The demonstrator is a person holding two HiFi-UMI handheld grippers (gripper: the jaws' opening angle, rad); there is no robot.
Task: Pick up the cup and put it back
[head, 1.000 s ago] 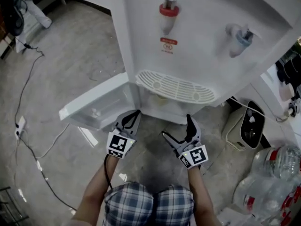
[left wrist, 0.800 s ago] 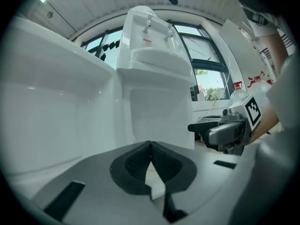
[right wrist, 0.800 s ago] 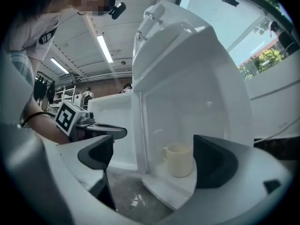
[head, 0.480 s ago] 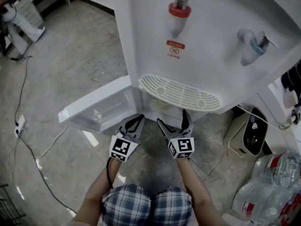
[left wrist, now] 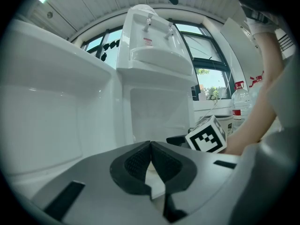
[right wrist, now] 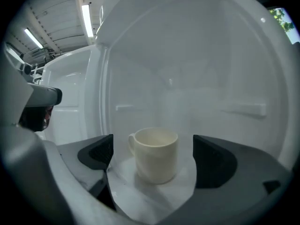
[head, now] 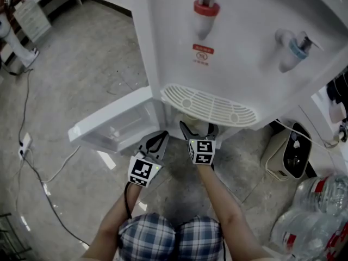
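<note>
— How far along are we?
— Barely begun. Our right claw (head: 198, 128) gapes wide, holding nothing; the cup (right wrist: 157, 153) stands between its jaws, ungripped, inside the dispenser cabinet (right wrist: 187, 69). Our left claw (left wrist: 151, 146) is closed, empty. Lifting and returning are both left to do.

"What is the person wearing?"

"A blue-and-white checked cloth garment (head: 173, 235), seen from above."

"And the tools in hand?"

"The dark grey moulded plastic left gripper (head: 158, 139) and its twin, the dark grey right gripper (head: 198, 128), each have two tapering jaws. Each carries a white cube printed with black square markers: the left marker cube (head: 143, 171) and the right marker cube (head: 202, 151)."

"Anything on the jaws?"

"Black ribbed pads (left wrist: 136, 163) line their inner faces."

"Any wiring?"

"A thin black cable (head: 125, 199) runs from the left gripper along the forearm."
</note>
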